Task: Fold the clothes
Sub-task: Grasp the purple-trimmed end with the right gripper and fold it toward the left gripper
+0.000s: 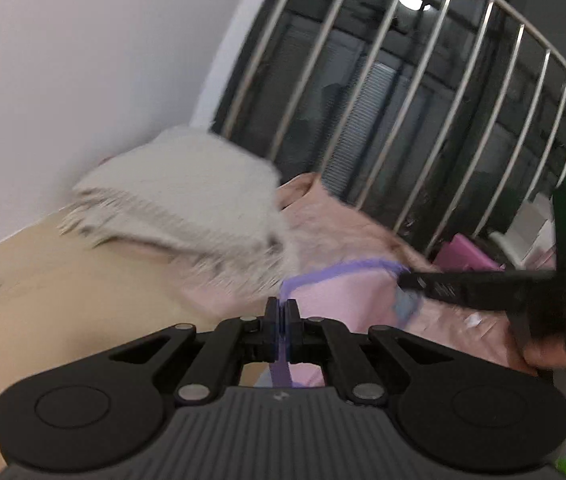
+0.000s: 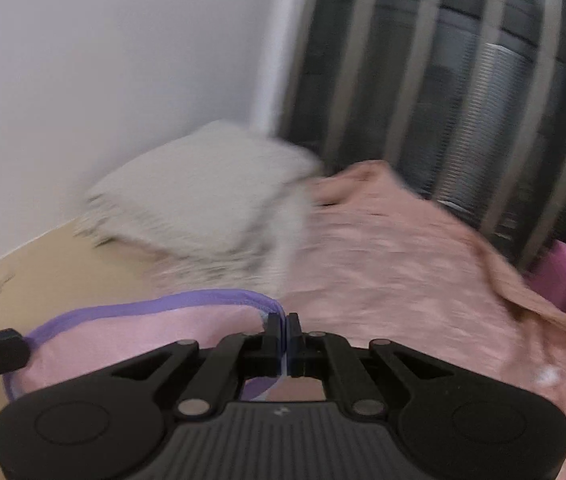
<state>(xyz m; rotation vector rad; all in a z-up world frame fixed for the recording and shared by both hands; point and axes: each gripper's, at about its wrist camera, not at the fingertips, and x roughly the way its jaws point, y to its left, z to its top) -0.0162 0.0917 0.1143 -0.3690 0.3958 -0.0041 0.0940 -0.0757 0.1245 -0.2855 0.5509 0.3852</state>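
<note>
The left gripper [image 1: 282, 305] pinches the purple trim of a pink garment [image 1: 343, 292], its fingers pressed together on the cloth. The right gripper [image 2: 282, 320] pinches the same trim, so the garment's [image 2: 139, 332] edge runs crosswise between both sets of fingers. No writing is readable. Ahead of the fingers lie a folded grey towel [image 1: 187, 196], a peach cloth [image 2: 395, 248], a beige table [image 1: 63, 280], a white wall [image 1: 83, 60] and window bars [image 1: 423, 80].

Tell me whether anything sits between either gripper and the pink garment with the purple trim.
Nothing does. The left gripper and the right gripper are both shut on the purple trim of the pink garment, with no gap or object between.
</note>
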